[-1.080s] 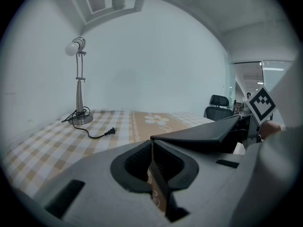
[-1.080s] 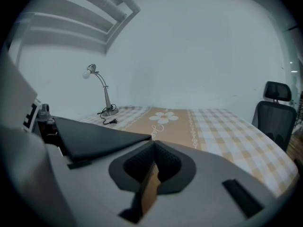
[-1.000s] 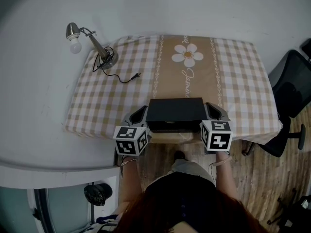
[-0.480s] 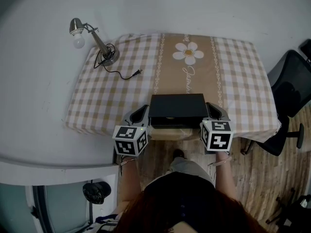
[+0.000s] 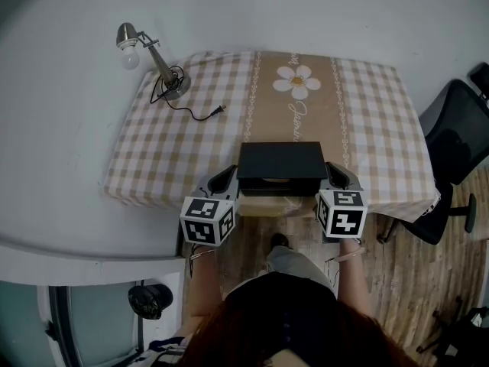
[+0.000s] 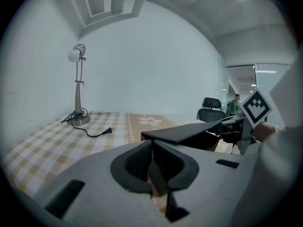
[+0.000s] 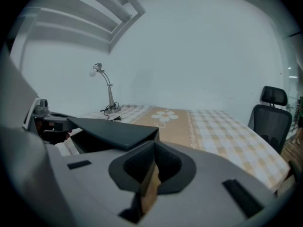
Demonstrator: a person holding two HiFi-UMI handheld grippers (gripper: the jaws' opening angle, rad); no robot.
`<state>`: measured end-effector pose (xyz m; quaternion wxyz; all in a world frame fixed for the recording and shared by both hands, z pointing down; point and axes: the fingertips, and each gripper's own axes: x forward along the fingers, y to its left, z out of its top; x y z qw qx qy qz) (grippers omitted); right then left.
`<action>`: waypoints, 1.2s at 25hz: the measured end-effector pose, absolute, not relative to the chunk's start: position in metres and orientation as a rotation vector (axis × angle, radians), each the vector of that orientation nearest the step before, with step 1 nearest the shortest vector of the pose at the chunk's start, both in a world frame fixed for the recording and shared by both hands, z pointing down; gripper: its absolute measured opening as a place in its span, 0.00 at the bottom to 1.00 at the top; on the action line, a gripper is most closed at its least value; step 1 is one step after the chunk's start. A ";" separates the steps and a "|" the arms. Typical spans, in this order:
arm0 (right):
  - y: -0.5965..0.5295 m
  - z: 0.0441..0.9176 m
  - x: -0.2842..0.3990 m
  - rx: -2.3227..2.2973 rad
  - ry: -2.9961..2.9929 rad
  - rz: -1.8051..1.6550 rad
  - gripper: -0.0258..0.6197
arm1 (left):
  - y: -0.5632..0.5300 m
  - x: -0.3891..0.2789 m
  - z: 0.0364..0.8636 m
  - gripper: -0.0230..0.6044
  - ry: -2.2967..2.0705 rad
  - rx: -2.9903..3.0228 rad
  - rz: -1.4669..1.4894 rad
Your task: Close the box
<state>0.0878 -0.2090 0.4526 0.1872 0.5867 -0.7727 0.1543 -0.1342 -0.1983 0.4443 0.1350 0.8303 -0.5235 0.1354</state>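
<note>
Pinching a thin, brown-edged side panel (image 6: 157, 183) between jaws pressed flat against it, the left gripper (image 6: 152, 150) holds one end of the box (image 7: 92, 143). The right gripper (image 7: 155, 149) clamps a matching panel at the other end. Neither tool is spread; each has the card sandwiched tight.

Between them sits the black lid (image 5: 279, 159), and that is where the change lies. Against a second ago it reads flatter and more edge-on in both gripper views. From the head view the box sits a shade farther onto the table (image 5: 367, 128), nearer the flower print (image 5: 296, 82). The lid appears to be coming down, yet a dark gap shows beneath its near edge. On that evidence the box is not yet shut, and the last of the drop remains.

The box stands at the near edge of the checked table, directly in front of the person. It is well apart from the desk lamp (image 5: 153, 56) at the far left corner. Its long axis runs side to side, gripper to gripper, parallel with the table's near edge. The mouth opens toward the person. The hinge, judging by how the lid sits, seems to lie along the far side, though no view shows it.
</note>
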 end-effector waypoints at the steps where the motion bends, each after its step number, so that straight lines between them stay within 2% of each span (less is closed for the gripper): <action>1: -0.207 0.453 0.088 1.651 -2.175 0.434 0.07 | -0.197 -0.135 0.444 0.08 -1.516 2.406 0.393; 30: -0.168 0.455 0.087 1.656 -2.161 0.442 0.07 | -0.163 -0.136 0.452 0.08 -1.494 2.402 0.435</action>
